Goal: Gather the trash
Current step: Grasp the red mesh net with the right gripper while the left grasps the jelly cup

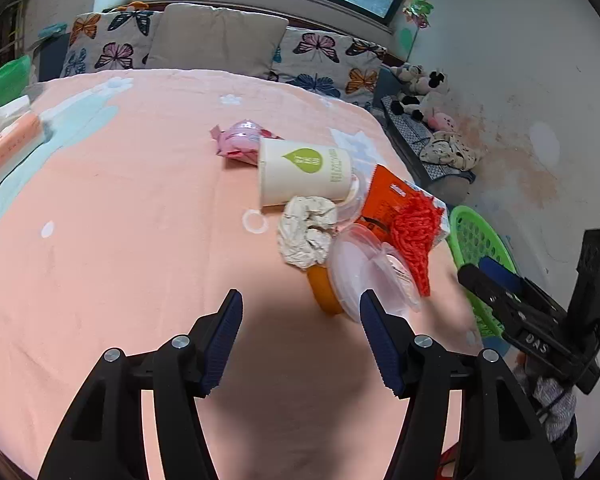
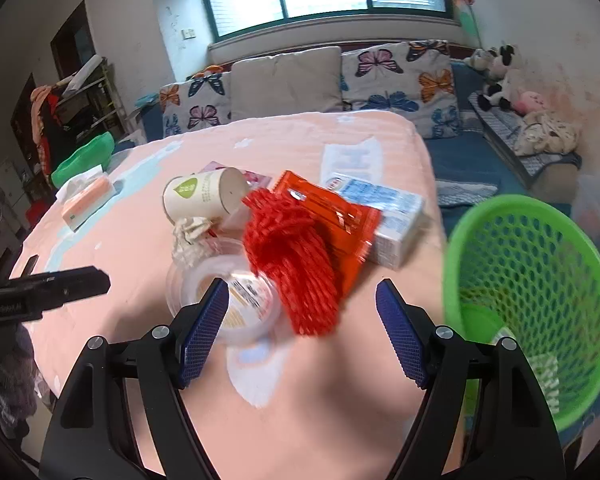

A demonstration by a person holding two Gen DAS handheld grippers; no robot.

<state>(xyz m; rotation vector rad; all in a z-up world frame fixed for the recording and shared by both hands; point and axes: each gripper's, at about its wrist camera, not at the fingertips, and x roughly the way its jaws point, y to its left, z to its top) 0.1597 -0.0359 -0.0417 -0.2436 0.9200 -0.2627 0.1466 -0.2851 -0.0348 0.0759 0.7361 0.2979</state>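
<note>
On the bed in the left wrist view, empty left gripper (image 1: 300, 340) jaws apart short of crumpled tissue (image 1: 306, 236), light, squashy; in the right wrist view, right gripper (image 2: 300, 328) likewise empty, gaping before springy red mesh (image 2: 292, 264), pinchable mid-bundle, green basket (image 2: 528, 292) alongside.

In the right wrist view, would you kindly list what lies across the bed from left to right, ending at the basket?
Tissue pack → paper cup → red mesh net → blue-and-white carton → green basket.
</note>
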